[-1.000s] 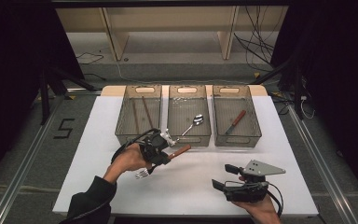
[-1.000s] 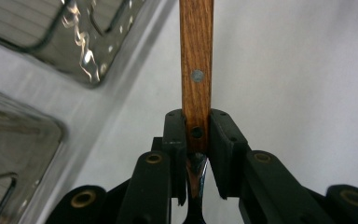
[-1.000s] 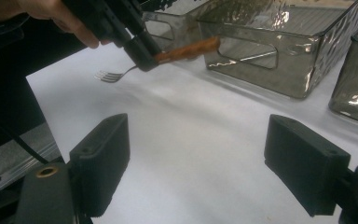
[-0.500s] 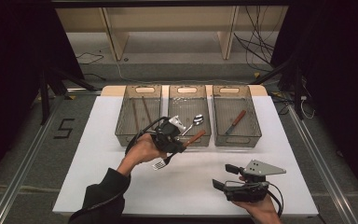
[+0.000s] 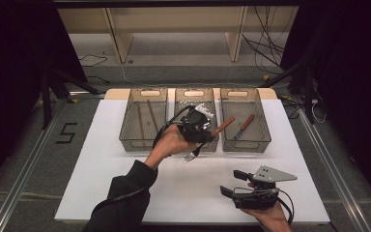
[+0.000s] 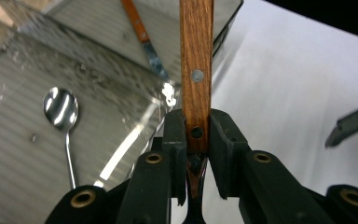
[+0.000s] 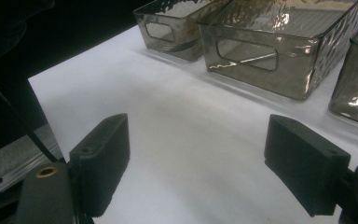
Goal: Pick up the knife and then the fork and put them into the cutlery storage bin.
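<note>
We are carrying a wooden-handled fork (image 5: 207, 137) pinched in the left gripper (image 6: 196, 140); next we judge it drops into the middle bin (image 5: 196, 93) at twelve o'clock. The right gripper (image 7: 198, 163) is resting spread.

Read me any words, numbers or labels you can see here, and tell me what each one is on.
"5": a large black numeral on the grey floor left of the table, at.
No print shows on the bins, the fork or either gripper.
</note>
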Demonstrator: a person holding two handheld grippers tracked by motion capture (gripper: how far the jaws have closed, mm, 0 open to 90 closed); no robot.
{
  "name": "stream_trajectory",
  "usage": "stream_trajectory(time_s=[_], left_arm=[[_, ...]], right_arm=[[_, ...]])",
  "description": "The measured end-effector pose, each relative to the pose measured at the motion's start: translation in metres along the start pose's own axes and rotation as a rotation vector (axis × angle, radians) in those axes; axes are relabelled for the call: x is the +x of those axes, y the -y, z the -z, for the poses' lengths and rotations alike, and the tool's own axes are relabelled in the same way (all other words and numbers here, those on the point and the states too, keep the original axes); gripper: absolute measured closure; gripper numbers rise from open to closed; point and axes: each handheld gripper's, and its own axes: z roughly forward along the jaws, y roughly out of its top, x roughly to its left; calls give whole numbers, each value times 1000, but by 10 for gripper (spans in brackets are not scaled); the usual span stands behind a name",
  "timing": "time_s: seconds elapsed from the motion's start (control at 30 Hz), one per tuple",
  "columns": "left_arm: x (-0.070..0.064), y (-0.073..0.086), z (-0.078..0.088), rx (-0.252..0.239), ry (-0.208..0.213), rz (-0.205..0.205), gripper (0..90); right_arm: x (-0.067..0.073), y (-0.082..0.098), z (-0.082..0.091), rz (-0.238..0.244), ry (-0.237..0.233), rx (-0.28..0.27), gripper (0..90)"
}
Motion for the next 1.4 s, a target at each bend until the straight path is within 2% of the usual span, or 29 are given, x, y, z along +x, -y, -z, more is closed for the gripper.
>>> stream_trajectory(time_s=[0.23,0.6,0.8,1.1,1.4], left_arm=[[0,-23,-15,-39,18,24,769],[0,-61,-31,-73,-11,21,769],[4,-77,-39,-115,-8,57,769],[9,-94,-60,-143,-22,83,769],[16,-99,-78,-153,-30,114,769]], right_arm=[[-1,0,1,-1,0,0,230],[-1,0,1,0,-3,-6,230],[0,0,1,1,-10,-3,230],[0,0,1,0,-14,-4,230],[0,0,2,-3,-16,-11,230]])
